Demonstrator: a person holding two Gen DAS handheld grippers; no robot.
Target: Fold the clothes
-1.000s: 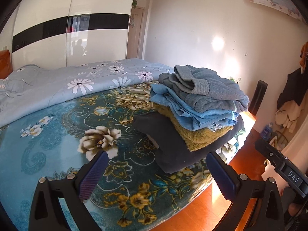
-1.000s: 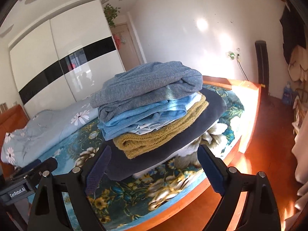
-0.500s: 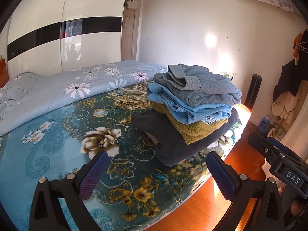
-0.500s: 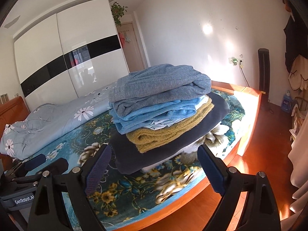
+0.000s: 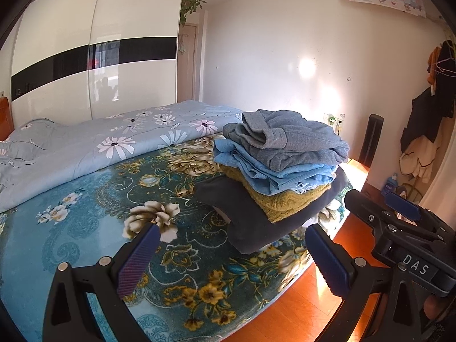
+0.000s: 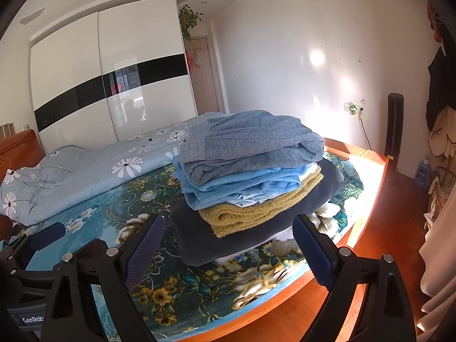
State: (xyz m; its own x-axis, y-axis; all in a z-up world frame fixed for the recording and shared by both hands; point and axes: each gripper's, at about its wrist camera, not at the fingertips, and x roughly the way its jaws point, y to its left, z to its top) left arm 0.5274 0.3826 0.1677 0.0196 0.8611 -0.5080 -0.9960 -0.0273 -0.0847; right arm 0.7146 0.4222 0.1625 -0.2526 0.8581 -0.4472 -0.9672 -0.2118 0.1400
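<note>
A stack of folded clothes [image 5: 282, 168] sits on the bed near its foot corner: a grey-blue sweater on top, light blue garments, a mustard knit, a dark navy piece at the bottom. The stack also shows in the right wrist view [image 6: 250, 171]. My left gripper [image 5: 228, 259] is open and empty, held back above the bed's front edge. My right gripper [image 6: 228, 250] is open and empty, in front of the stack and apart from it. The right gripper's body also shows at the right of the left wrist view [image 5: 399, 233].
The bed has a teal floral blanket [image 5: 85, 222] and a rolled pale blue daisy duvet [image 5: 94, 154] along its far side. A white wardrobe [image 5: 94, 65] stands behind. Orange wood floor [image 6: 384, 256], a black tower fan [image 6: 394, 125] and hanging clothes [image 5: 427, 119] are to the right.
Both grippers have drawn back from the stack and risen a little, so the clothes look smaller and farther. Both stay open and empty.
</note>
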